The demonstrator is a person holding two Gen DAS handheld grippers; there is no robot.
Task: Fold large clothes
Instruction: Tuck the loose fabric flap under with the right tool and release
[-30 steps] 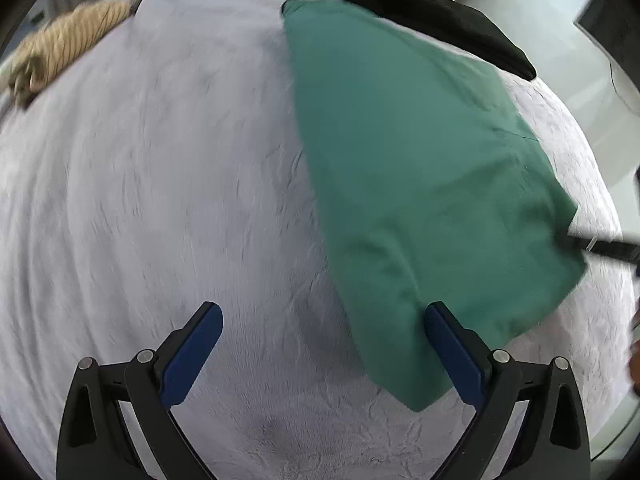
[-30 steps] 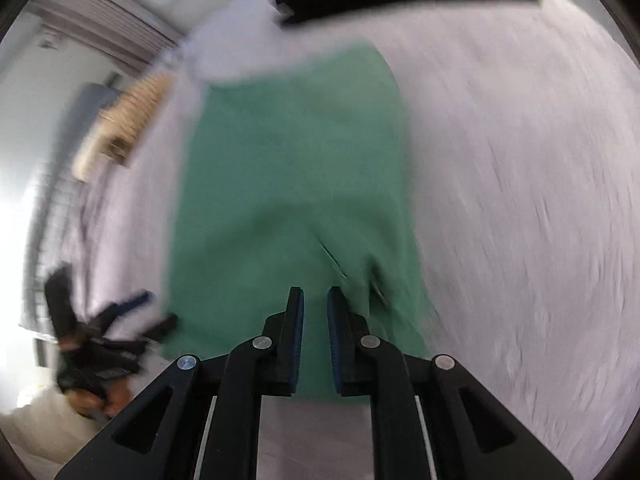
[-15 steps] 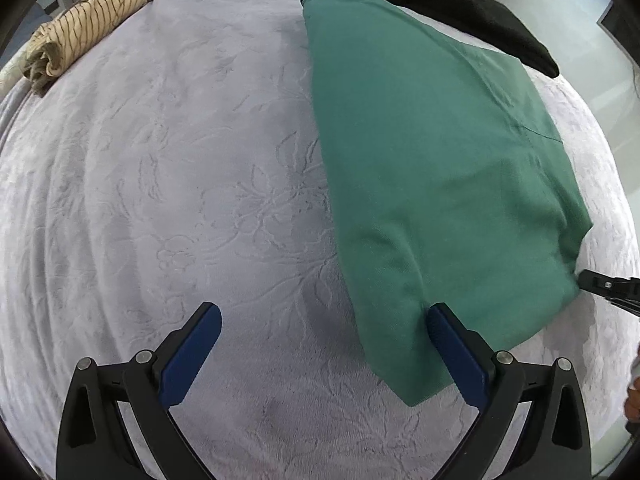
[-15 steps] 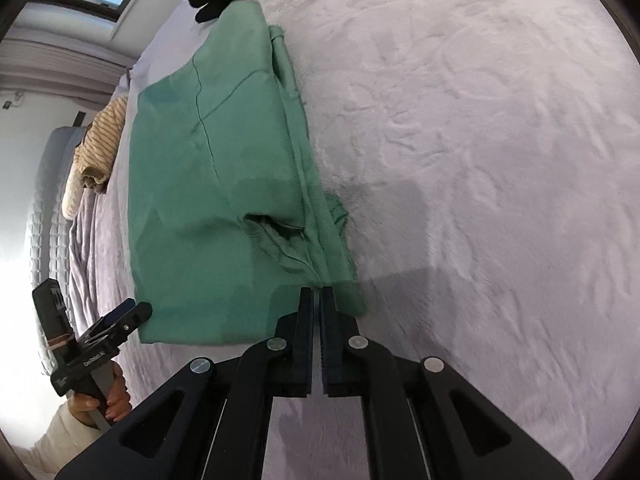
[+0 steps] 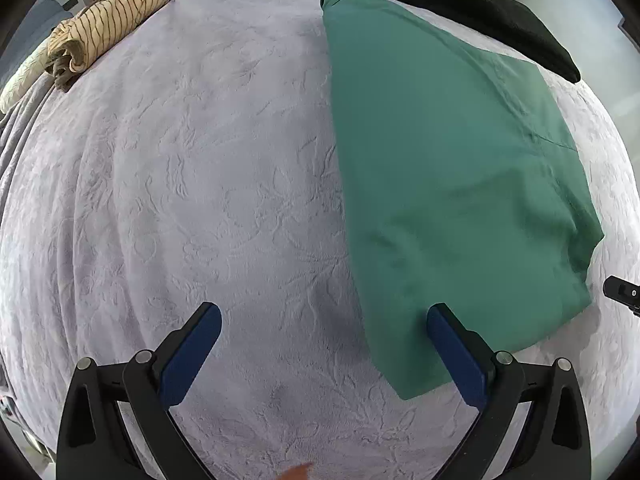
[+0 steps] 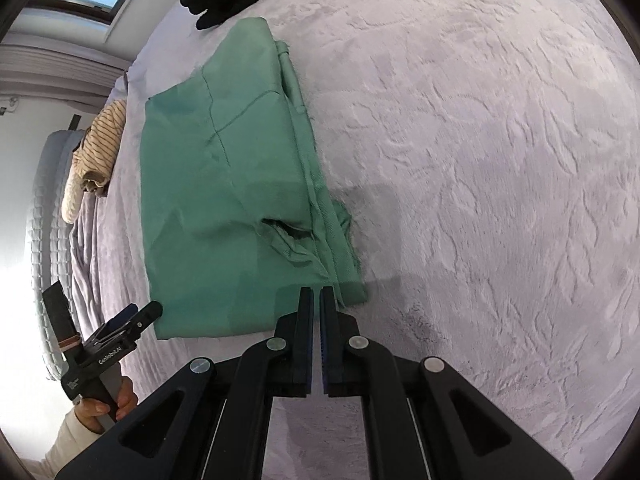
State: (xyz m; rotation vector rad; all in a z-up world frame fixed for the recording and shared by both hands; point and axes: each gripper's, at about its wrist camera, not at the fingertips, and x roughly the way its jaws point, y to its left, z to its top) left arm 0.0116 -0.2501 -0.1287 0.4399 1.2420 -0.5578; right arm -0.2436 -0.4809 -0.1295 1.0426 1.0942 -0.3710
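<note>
Right now the green garment lies folded flat on the bed, a long panel running from the near edge toward the far side. My left tool is spread wide and holds nothing; its left finger hangs over bare bedspread, while its right finger sits over the near left corner of the garment, though I cannot tell whether it touches the cloth. In the right wrist view the garment shows a seam across its far half and, along its right edge, a bunched ridge of folded layers with a small open pocket of cloth near the near right corner. My right tool has its fingers nearly together with only a thin slit between them, and nothing is caught in that slit; the tips sit just at the near right corner of the garment, over its edge. From that same view my left tool appears at the near left corner of the garment, gripped in my left hand. Far beyond the garment lies a black garment, touching or just beside its far end. A striped cloth sits bundled at the far left of the bed, well apart from the green one.
</note>
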